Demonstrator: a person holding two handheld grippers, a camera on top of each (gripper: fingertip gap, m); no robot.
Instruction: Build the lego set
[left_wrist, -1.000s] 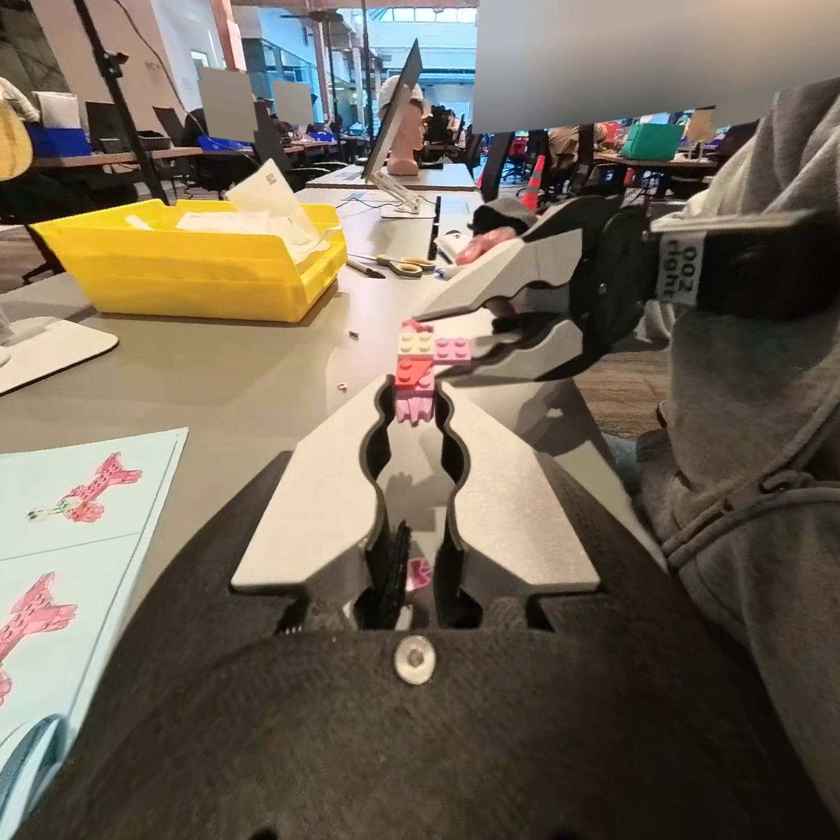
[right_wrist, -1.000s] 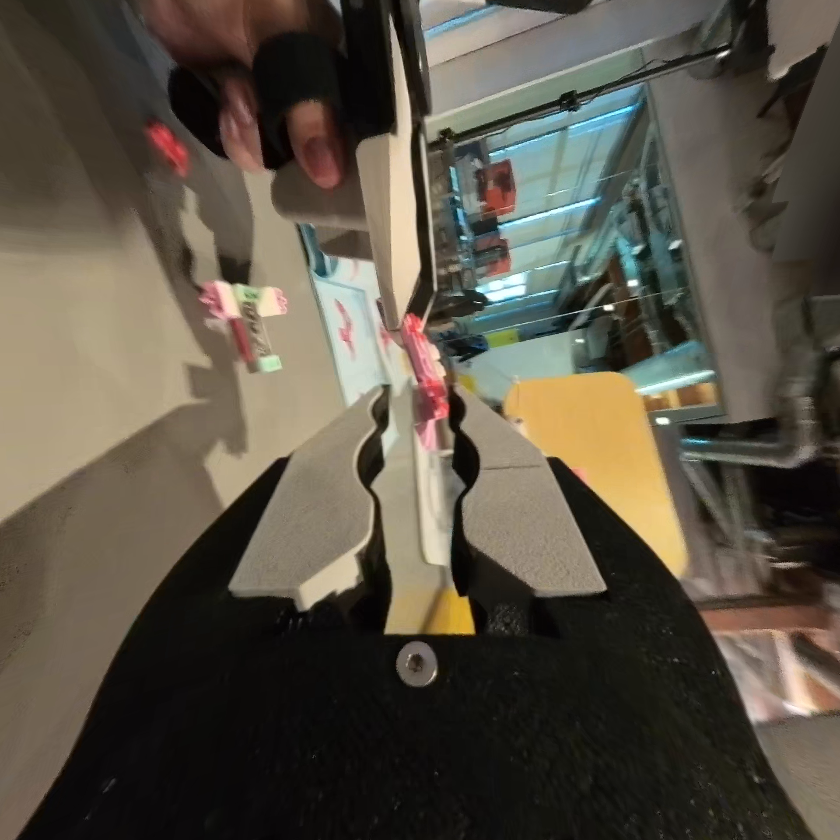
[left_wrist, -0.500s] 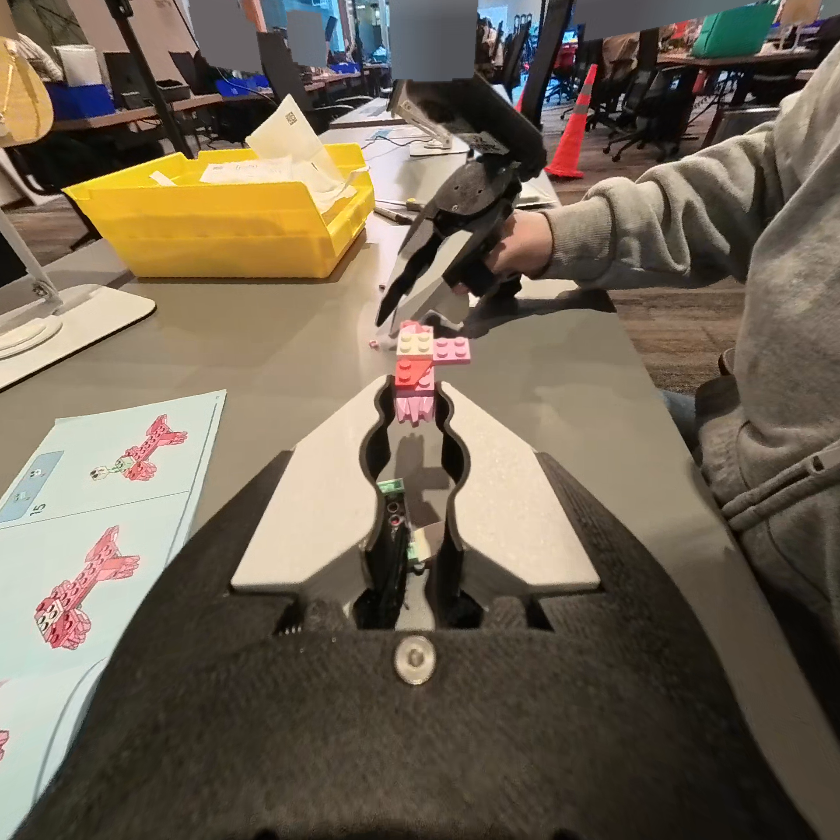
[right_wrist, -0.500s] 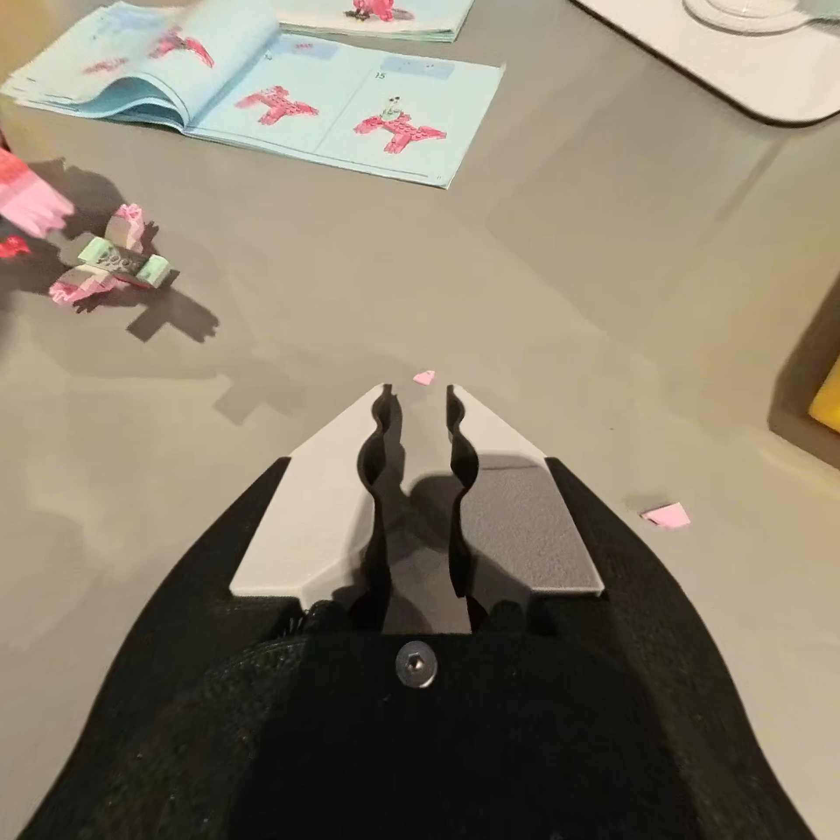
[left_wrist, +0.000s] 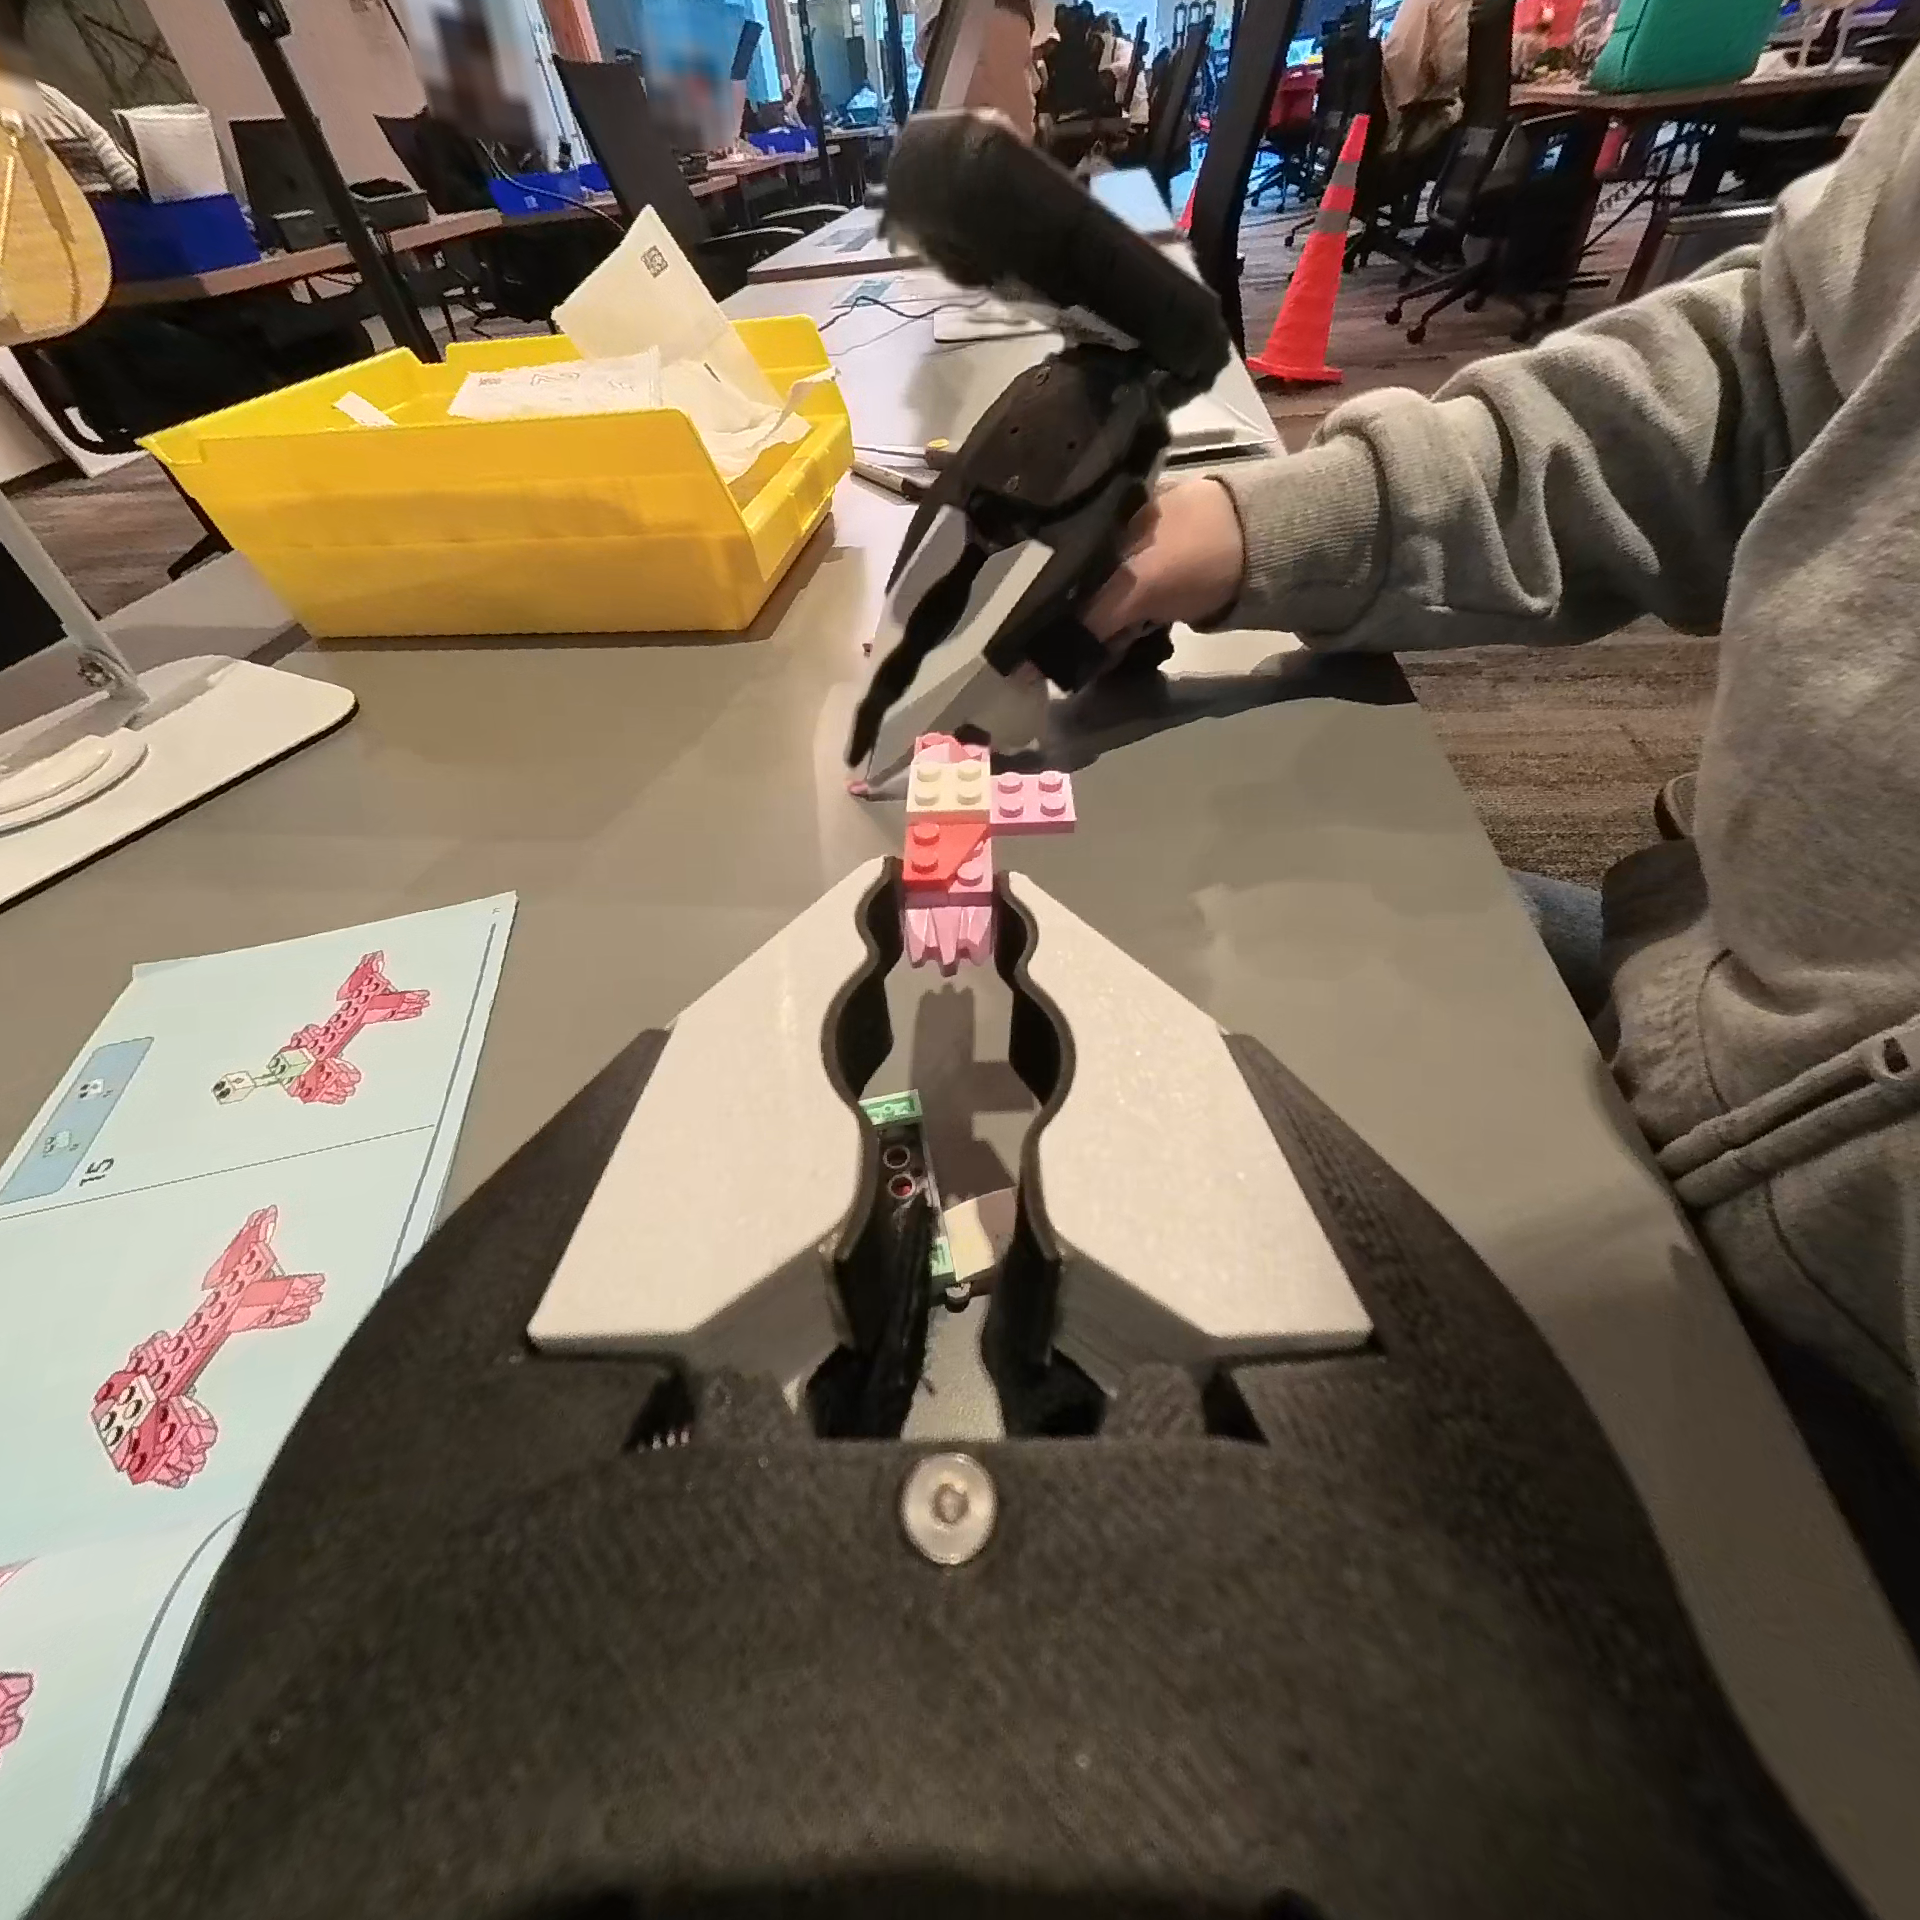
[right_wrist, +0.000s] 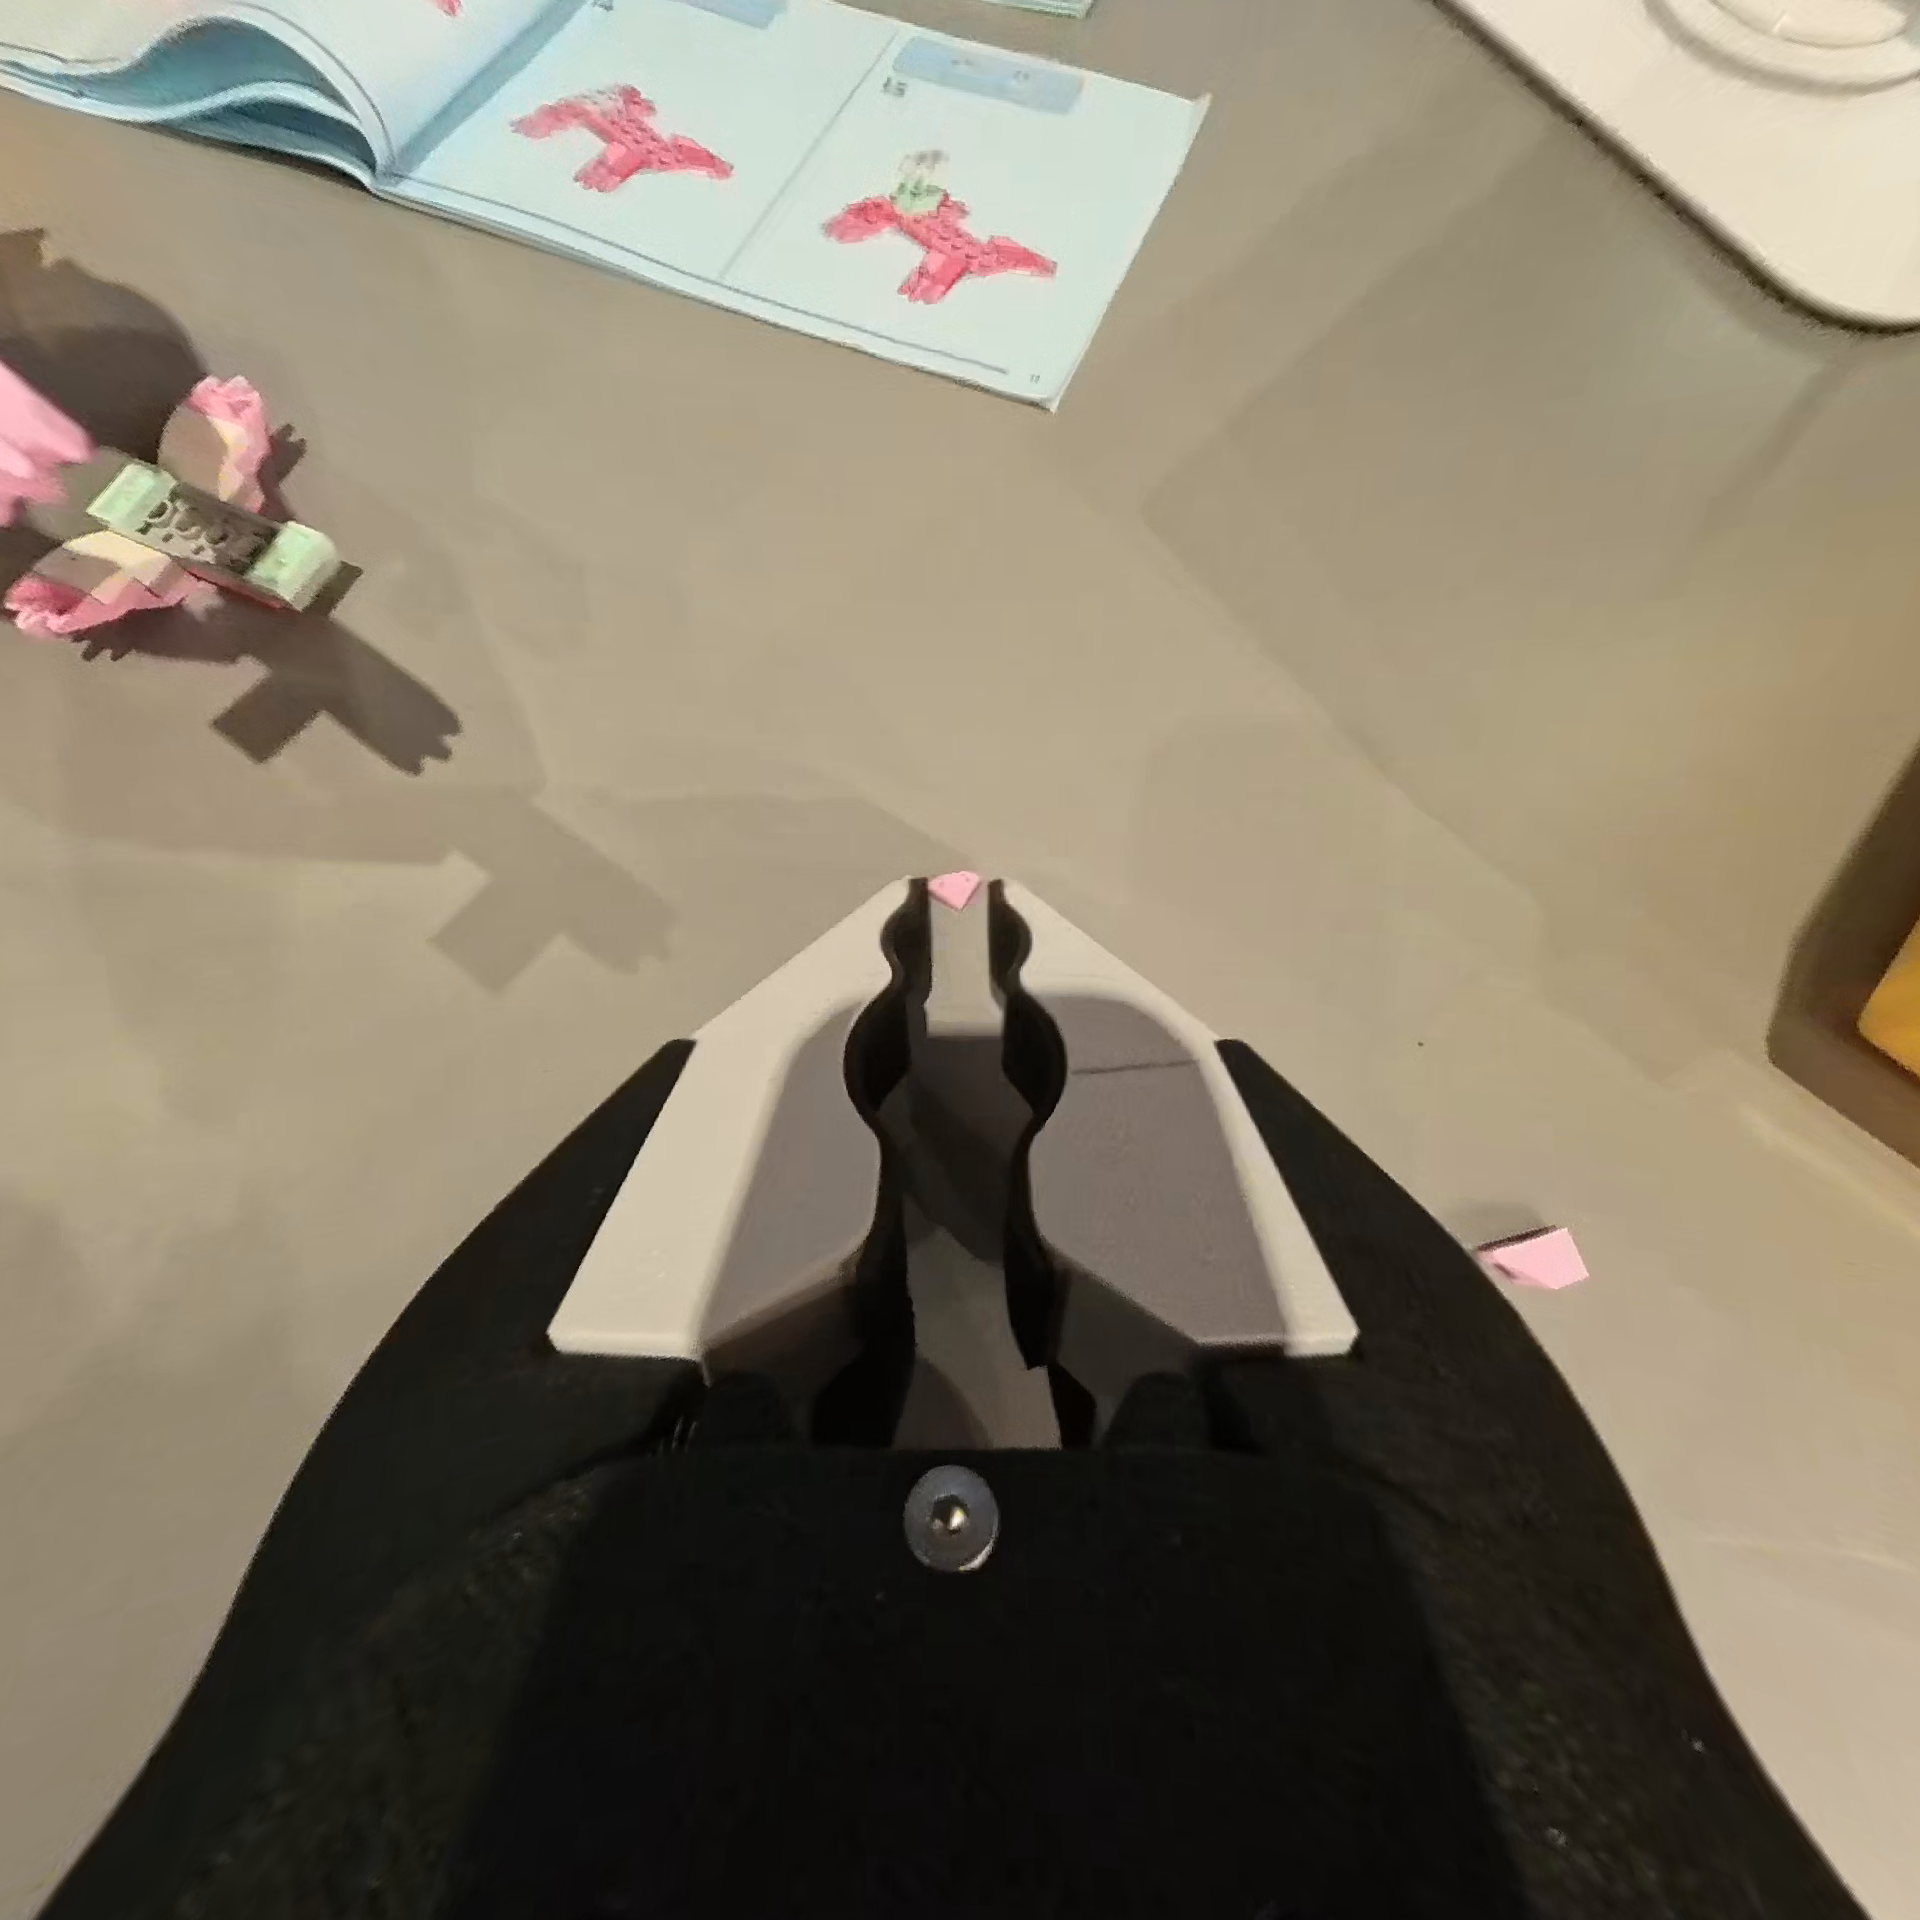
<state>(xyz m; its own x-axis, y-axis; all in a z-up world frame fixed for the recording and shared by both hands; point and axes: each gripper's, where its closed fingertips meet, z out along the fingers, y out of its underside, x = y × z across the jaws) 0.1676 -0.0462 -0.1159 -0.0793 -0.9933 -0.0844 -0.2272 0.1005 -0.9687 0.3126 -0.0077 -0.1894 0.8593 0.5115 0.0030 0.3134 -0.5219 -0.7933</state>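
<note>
My left gripper (left_wrist: 948, 896) is shut on the pink bottom of a pink, red and cream lego assembly (left_wrist: 971, 805) and holds it upright above the grey table (left_wrist: 623, 831). My right gripper (right_wrist: 954, 888) points down at the table, its narrow jaws closed around a small pink piece (right_wrist: 954, 890) that lies on the surface. In the left wrist view the right gripper (left_wrist: 873, 764) stands just behind the assembly. A green and pink sub-assembly (right_wrist: 187, 530) lies on the table to the left.
An open light-blue instruction booklet (right_wrist: 831, 187) lies beyond the pieces. Another loose pink piece (right_wrist: 1532, 1262) lies right of my right gripper. A yellow bin (left_wrist: 520, 520) with paper bags stands at the back. A white stand base (left_wrist: 156, 727) is at the left. A person's grey sleeve (left_wrist: 1507, 468) is at the right. Left tips to right tips: about 15 centimeters.
My right gripper let go of the assembly, swung down to the table, moved onto the small pink piece and narrowed its jaws. My left gripper kept holding the assembly.
</note>
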